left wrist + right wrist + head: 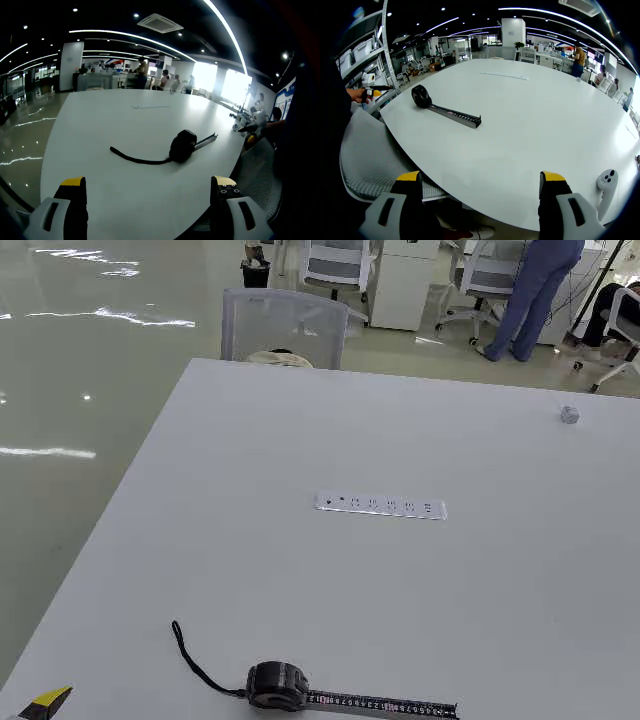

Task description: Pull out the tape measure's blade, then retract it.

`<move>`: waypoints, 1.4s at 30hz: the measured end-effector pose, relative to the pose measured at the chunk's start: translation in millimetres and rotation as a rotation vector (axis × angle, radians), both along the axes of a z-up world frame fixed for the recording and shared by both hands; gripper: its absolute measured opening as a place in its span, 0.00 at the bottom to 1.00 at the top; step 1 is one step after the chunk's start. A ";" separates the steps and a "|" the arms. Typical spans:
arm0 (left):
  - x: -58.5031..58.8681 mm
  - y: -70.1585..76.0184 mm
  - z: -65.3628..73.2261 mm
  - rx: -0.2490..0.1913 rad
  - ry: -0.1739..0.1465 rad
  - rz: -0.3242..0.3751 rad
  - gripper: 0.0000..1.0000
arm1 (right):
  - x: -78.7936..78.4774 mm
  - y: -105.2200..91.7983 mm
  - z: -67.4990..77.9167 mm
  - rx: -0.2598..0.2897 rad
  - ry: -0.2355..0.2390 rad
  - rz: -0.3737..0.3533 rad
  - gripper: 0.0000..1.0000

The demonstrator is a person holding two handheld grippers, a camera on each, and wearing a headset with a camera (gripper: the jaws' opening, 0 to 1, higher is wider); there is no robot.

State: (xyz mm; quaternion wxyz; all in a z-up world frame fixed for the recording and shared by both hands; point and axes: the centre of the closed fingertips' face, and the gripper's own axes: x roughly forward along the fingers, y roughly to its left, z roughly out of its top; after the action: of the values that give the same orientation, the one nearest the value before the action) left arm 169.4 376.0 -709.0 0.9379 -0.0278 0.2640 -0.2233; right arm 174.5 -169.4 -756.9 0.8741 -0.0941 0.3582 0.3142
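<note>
Left tool point(149, 181), right tool point(480, 176) wide, empty; tape measure point(276, 686) blade point(380, 706) out; controller point(607, 181) near right tool.

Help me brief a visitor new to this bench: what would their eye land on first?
The black tape measure at the near edge of the white table, its blade partly drawn out and its strap trailing the other way. Farther off, a white power strip lies mid-table. The left gripper and right gripper are open, holding nothing.
</note>
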 end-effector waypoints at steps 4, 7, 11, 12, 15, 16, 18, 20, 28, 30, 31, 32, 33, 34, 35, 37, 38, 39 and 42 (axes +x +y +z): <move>0.3 -0.9 -0.3 0.000 0.003 -0.002 1.00 | 0.8 0.7 0.2 0.001 -0.002 0.002 1.00; 1.0 -3.8 -0.3 0.004 0.006 -0.009 1.00 | 0.9 1.4 -1.0 0.000 -0.002 0.006 1.00; 4.0 -10.3 2.0 0.002 0.005 -0.015 1.00 | 3.4 5.3 2.0 -0.006 -0.008 0.017 1.00; 7.0 -12.1 3.3 -0.012 0.003 -0.001 1.00 | 5.2 6.1 1.7 -0.009 -0.012 0.020 1.00; 12.5 -18.7 3.5 -0.025 0.010 0.024 1.00 | 10.2 11.9 3.8 -0.012 -0.024 0.039 0.98; 13.4 -21.7 3.4 -0.015 0.006 0.021 1.00 | 11.9 12.3 3.8 -0.013 -0.024 0.037 0.98; 17.5 -26.6 3.9 -0.008 -0.018 0.024 0.99 | 16.9 15.4 5.5 -0.010 -0.030 0.046 0.97; 20.9 -38.5 6.7 -0.019 -0.032 0.024 0.99 | 21.3 20.2 8.0 -0.015 -0.041 0.065 0.96; 36.6 -76.4 10.5 -0.024 -0.013 0.002 0.99 | 42.2 32.9 14.1 -0.042 -0.060 0.136 0.94; 43.2 -81.9 13.3 -0.032 -0.015 0.030 1.00 | 48.2 37.5 15.4 -0.049 -0.075 0.169 0.93; 45.5 -82.6 13.1 -0.031 -0.017 0.048 1.00 | 50.2 39.4 15.7 -0.061 -0.083 0.189 0.92; 48.1 -85.3 13.9 -0.037 -0.021 0.060 1.00 | 52.8 41.7 15.7 -0.077 -0.090 0.207 0.92; 49.4 -87.7 14.3 -0.043 -0.023 0.065 1.00 | 54.6 43.9 15.9 -0.082 -0.091 0.218 0.91; 51.2 -91.2 15.7 -0.053 -0.027 0.074 1.00 | 56.5 46.8 16.0 -0.084 -0.090 0.229 0.90; 51.9 -93.8 15.9 -0.054 -0.027 0.077 1.00 | 58.0 48.8 16.4 -0.087 -0.091 0.239 0.90; 53.0 -100.2 15.5 -0.046 -0.030 0.072 1.00 | 61.2 53.0 16.6 -0.099 -0.092 0.264 0.89; 53.5 -102.4 15.4 -0.040 -0.033 0.069 1.00 | 62.2 55.2 17.2 -0.102 -0.091 0.274 0.88; 53.6 -104.7 14.8 -0.030 -0.035 0.065 1.00 | 63.5 57.0 16.9 -0.104 -0.089 0.283 0.87; 53.1 -113.3 10.7 -0.001 -0.030 0.050 1.00 | 67.0 64.1 13.7 -0.134 -0.070 0.344 0.85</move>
State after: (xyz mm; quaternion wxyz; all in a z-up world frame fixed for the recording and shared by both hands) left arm 222.5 262.8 -698.3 0.9469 -0.0315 0.2492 -0.2005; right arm 241.5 -105.2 -743.3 0.8112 -0.2228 0.3263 0.4311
